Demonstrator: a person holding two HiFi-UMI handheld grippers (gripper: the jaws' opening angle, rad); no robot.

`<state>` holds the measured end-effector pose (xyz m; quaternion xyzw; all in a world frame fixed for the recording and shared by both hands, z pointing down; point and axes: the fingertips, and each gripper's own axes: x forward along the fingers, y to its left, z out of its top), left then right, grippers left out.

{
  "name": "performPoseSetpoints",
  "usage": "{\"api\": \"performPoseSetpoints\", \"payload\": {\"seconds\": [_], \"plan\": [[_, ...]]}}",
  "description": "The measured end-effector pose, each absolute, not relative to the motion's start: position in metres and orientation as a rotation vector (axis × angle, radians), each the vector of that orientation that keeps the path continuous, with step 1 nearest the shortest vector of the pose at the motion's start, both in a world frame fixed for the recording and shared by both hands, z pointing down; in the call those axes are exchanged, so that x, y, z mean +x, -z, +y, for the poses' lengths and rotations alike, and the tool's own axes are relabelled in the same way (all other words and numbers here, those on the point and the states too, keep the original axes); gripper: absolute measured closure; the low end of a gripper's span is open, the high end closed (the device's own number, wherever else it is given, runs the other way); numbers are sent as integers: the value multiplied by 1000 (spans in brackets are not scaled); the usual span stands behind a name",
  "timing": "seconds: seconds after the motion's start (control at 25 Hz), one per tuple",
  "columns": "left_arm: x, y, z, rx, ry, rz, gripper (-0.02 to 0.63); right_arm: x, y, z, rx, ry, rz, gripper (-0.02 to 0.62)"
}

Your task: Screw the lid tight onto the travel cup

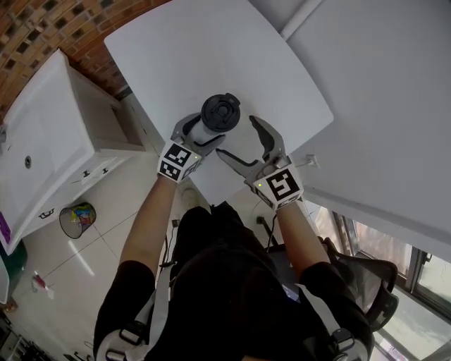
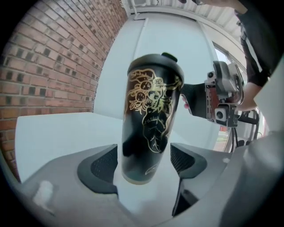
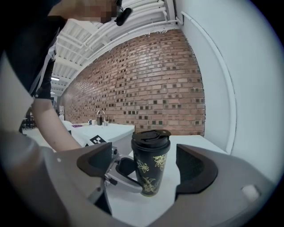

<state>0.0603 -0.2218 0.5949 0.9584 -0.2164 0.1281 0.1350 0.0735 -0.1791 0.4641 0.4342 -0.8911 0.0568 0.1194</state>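
A black travel cup with a gold drawing stands upright near the front edge of a white table, its black lid on top. My left gripper is shut on the cup's lower body, with a dark pad close against each side. My right gripper hangs open just to the right of the cup with nothing between its jaws. In the right gripper view the cup stands ahead of the wide-open jaws, and the left gripper clasps it from the left.
A white cabinet stands left of the table, with a wire wastebasket on the tiled floor. A brick wall runs behind. A dark chair is at the lower right. A white wall with a pipe borders the table's right.
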Motion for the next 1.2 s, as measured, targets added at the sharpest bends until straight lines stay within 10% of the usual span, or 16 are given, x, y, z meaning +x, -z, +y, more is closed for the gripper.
{"api": "performPoseSetpoints", "payload": {"seconds": [0.44, 0.6, 0.76, 1.2], "plan": [[6, -548, -161, 2727, -301, -597, 233, 66, -453, -133, 1501, -288, -2618, 193], [-10, -523, -138, 2775, -256, -579, 344, 54, -441, -128, 1496, -267, -2655, 255], [-26, -503, -119, 2805, -207, -637, 600, 46, -433, -113, 1461, -251, -2690, 320], [-39, -443, -53, 2778, -55, -873, 603, 43, -394, -27, 1239, -131, -2803, 591]]}}
